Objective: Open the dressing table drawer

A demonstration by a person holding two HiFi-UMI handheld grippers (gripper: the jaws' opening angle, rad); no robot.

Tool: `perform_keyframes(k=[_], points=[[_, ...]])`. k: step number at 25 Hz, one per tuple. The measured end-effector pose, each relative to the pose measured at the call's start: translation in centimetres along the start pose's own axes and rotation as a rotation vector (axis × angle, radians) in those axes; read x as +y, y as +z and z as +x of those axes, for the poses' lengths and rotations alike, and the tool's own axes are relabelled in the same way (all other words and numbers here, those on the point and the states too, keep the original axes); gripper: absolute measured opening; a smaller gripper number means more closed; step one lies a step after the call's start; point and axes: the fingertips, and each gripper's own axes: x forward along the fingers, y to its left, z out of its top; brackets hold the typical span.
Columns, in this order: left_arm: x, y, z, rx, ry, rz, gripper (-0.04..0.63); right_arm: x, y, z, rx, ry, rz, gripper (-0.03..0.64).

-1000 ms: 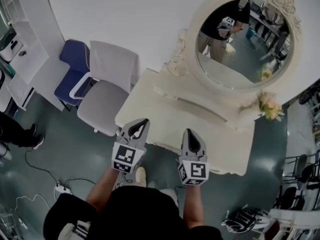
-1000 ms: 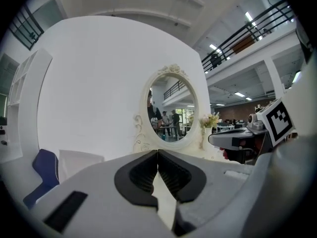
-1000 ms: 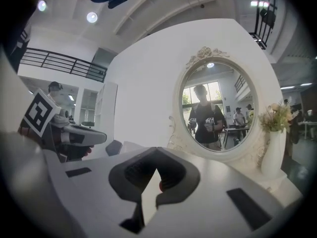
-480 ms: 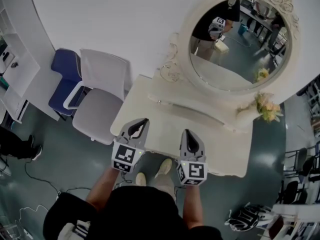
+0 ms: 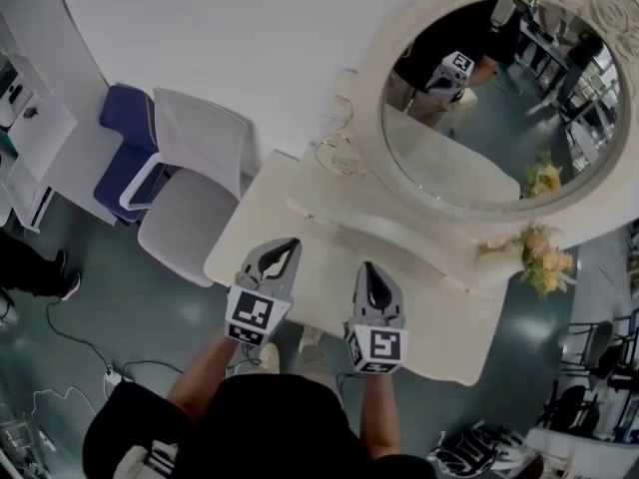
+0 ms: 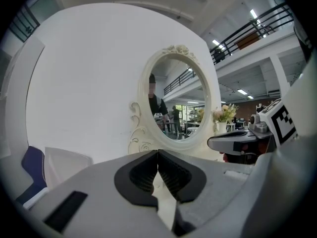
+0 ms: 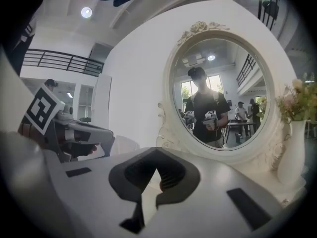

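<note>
Cream dressing table (image 5: 439, 302) fills the frame; you hold left gripper (image 5: 284, 247) and right gripper (image 5: 367, 271) clenched, empty, at its six-o'clock edge, likely lined up for the unseen drawer below.

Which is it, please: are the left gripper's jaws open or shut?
Shut: the left gripper shows its jaw tips meeting, with nothing between them.

Bright hall: plain white wall (image 5: 220, 38), dull grey-green floor (image 5: 110, 297).
A pale grey padded chair (image 5: 185, 203) stands just beside a dark blue chair (image 5: 122, 158) at the wall; white shelving (image 5: 35, 138) lies further left, with strip lights (image 6: 255, 14) overhead.
</note>
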Motion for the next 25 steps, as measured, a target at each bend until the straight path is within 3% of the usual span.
perform_keyframes(k=[25], points=[[2.8, -12.6, 10.7, 0.233, 0.072, -0.069, 0.003, -4.0, -12.2, 9.3, 0.189, 0.101, 0.054, -0.003]])
